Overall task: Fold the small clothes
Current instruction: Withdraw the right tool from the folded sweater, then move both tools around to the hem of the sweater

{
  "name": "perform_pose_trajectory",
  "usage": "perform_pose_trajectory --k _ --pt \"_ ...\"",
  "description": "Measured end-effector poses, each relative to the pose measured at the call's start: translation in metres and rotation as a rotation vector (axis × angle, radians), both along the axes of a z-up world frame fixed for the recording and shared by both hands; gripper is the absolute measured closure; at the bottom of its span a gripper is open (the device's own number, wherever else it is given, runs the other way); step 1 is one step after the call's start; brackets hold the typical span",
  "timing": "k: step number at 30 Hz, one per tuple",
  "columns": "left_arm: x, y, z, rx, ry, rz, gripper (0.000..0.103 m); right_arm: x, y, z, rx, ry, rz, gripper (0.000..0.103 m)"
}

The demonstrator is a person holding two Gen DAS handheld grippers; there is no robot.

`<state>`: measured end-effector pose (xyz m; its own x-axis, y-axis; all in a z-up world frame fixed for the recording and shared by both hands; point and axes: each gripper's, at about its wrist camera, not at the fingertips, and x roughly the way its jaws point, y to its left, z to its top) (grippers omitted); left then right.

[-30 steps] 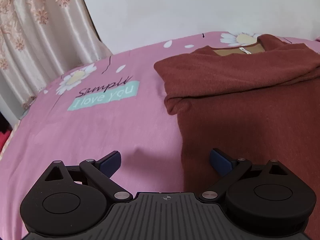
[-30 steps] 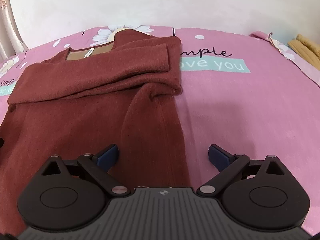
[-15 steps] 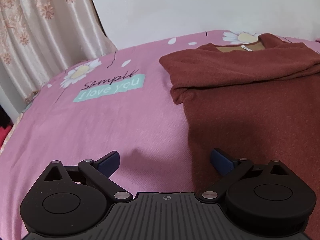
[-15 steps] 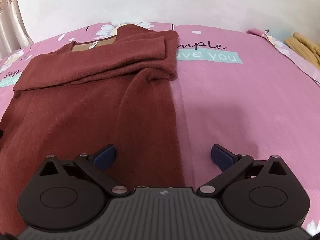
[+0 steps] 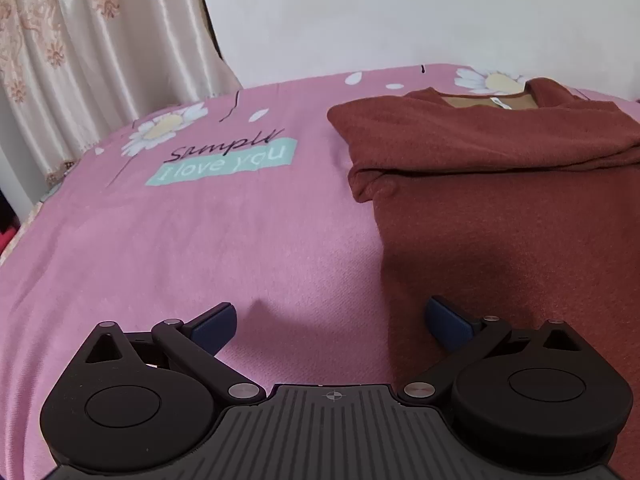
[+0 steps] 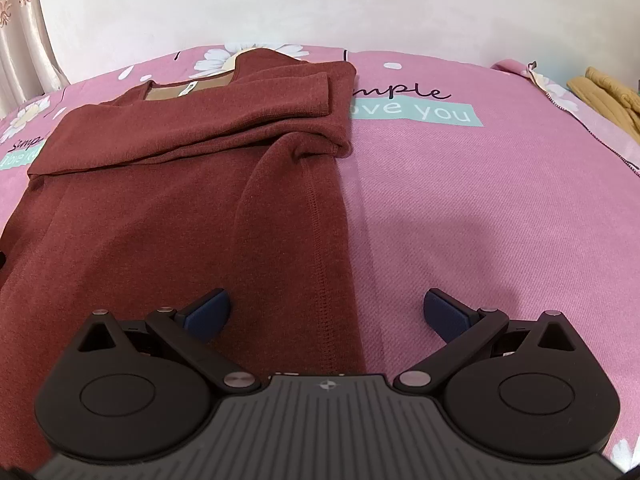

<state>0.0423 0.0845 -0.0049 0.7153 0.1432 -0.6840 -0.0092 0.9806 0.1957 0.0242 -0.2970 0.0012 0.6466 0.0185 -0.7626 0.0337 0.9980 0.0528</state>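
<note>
A dark red long-sleeved top (image 5: 512,208) lies flat on the pink bedsheet (image 5: 200,248), neckline at the far end, both sleeves folded across its chest. It also shows in the right wrist view (image 6: 180,200). My left gripper (image 5: 330,322) is open and empty, low over the top's left side edge: its right finger is above the fabric, its left finger above the sheet. My right gripper (image 6: 326,314) is open and empty over the top's right side seam, its left finger above the fabric and its right finger above the sheet (image 6: 480,200).
A cream patterned curtain (image 5: 80,60) hangs at the far left. A white wall (image 6: 320,0) runs behind the bed. Mustard-yellow folded cloth (image 6: 608,92) lies at the far right edge of the bed.
Both grippers have drawn back toward the near end of the top and lower over its side edges. The top has not moved. Both stay open.
</note>
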Motion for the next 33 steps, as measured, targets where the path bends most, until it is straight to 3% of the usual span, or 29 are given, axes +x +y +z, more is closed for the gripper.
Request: perform_pose_trajectory --k 15,21,30,33 --pt "-0.009 0.003 0.003 0.007 0.023 -0.013 0.000 -0.001 0.001 0.000 -0.002 0.006 0.003 0.000" --pt "-0.025 0.007 0.006 0.009 0.034 -0.047 0.000 -0.017 -0.003 0.000 0.004 0.015 0.056 0.000" --pt "-0.042 0.017 0.009 -0.045 0.090 -0.083 0.000 -0.053 -0.011 0.004 0.018 0.046 0.171 0.000" --pt "-0.049 0.027 0.011 -0.115 0.147 -0.129 0.000 -0.066 -0.015 0.005 0.062 0.064 0.209 0.000"
